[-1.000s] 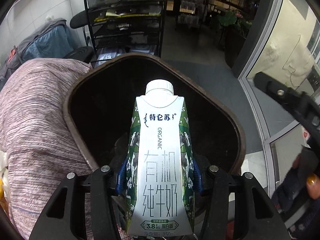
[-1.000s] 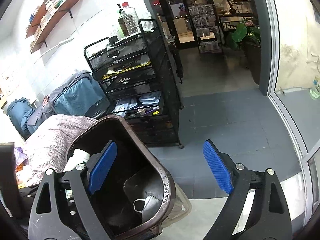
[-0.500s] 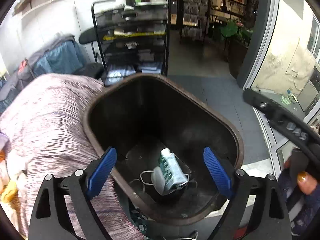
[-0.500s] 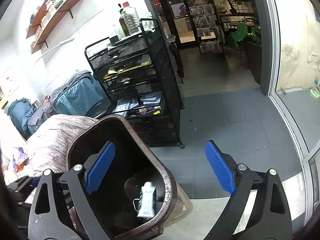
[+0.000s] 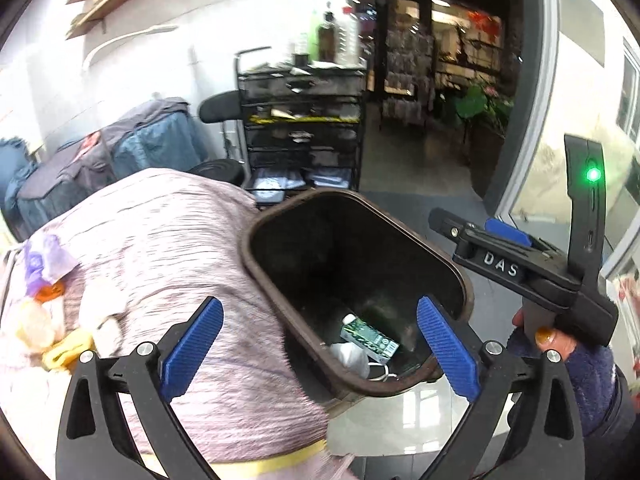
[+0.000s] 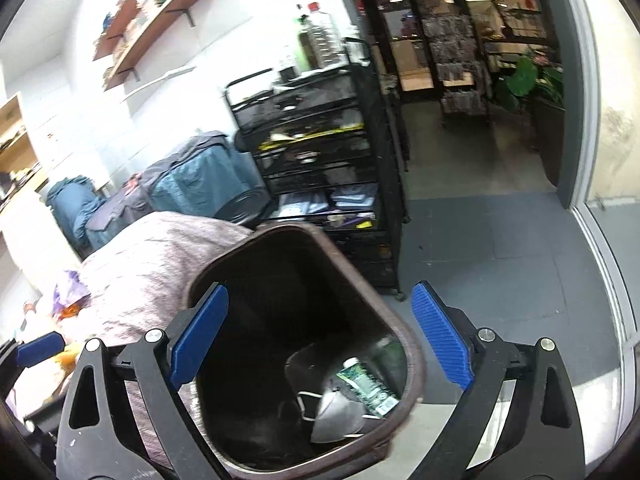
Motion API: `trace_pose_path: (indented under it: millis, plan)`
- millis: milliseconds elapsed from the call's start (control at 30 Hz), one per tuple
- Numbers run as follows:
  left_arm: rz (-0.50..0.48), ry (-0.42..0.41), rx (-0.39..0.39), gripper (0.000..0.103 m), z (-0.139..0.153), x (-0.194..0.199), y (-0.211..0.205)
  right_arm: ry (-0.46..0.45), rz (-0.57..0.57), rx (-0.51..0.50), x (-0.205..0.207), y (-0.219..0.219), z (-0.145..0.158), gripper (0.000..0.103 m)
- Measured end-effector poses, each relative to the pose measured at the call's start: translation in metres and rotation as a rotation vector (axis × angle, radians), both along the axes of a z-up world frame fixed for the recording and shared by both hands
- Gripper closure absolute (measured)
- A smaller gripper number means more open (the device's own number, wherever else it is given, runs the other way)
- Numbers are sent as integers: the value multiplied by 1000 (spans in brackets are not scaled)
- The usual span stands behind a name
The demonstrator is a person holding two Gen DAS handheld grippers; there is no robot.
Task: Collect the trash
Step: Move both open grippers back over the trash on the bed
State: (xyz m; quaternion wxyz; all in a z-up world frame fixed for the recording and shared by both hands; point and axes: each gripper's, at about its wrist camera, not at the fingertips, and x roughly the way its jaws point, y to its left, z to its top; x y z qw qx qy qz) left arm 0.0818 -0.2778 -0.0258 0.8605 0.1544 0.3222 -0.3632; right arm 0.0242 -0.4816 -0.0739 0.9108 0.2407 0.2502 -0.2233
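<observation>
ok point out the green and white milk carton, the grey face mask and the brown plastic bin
green and white milk carton (image 5: 370,339): left wrist view, printed side
grey face mask (image 6: 340,412): right wrist view, middle of the cup
brown plastic bin (image 5: 464,280): left wrist view, right rim

The only legible marking is the raised white lettering "DAS", which stands on the side of the black body of the right gripper as seen in the left wrist view. The green-and-white milk carton lying at the bottom of the brown trash bin carries a printed panel, also visible in the right wrist view, but its characters are too small and blurred to read. No other text, number or sign is legible.
</observation>
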Motion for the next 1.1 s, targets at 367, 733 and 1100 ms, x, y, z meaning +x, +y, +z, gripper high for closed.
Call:
trace_pose_path:
  millis: [367,733,1100]
  plan:
    - [163,-63,-44,6,17,0,77,-16,218,-20,28,60,17,10]
    - [395,-68,-69,6,15,11,178,-16,432,-44,67,132,29,10]
    - [679,26,-131,6,-1,33,296,0,687,-48,107,213,38,10]
